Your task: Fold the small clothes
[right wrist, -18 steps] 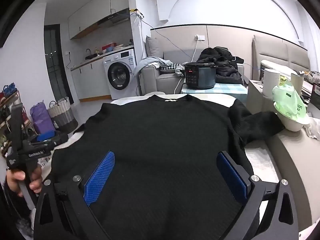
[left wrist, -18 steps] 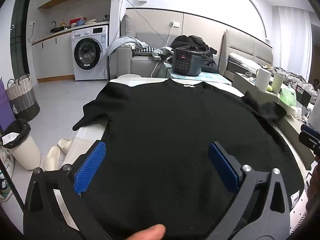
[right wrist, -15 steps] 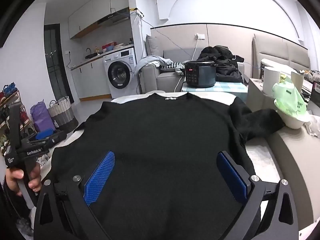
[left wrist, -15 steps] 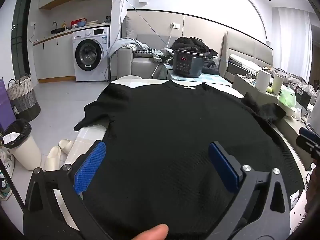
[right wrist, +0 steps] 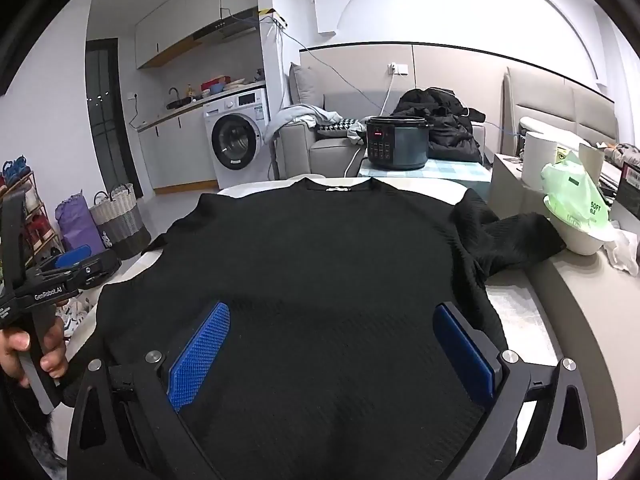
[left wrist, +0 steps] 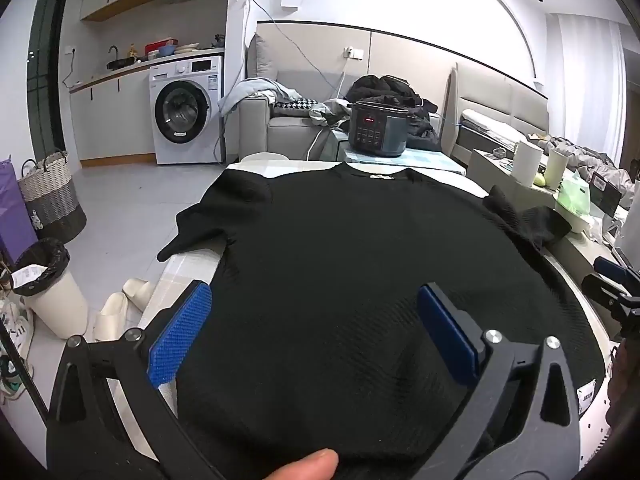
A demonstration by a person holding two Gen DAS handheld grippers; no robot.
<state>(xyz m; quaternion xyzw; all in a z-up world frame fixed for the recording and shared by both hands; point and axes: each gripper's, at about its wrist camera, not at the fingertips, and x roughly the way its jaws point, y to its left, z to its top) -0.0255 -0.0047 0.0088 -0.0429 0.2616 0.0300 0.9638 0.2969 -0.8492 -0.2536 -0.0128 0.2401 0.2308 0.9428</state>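
White tabletop [right wrist: 516, 320] carries your black sweater [right wrist: 320, 264] spread flat, one sleeve [left wrist: 188, 236] overhanging; with left gripper [left wrist: 314, 330] and right gripper [right wrist: 332, 350] both spread wide and empty, a careless tug could drag it off.

Black sweater [left wrist: 360, 264]: one item, ribbed knit, short-sleeved, spread flat and unfolded on the white worktop [left wrist: 256, 168], filling the centre and lower frame. Neckline with small white label at upper centre. Left sleeve hangs over the worktop edge at mid-left; right sleeve lies rumpled at mid-right.
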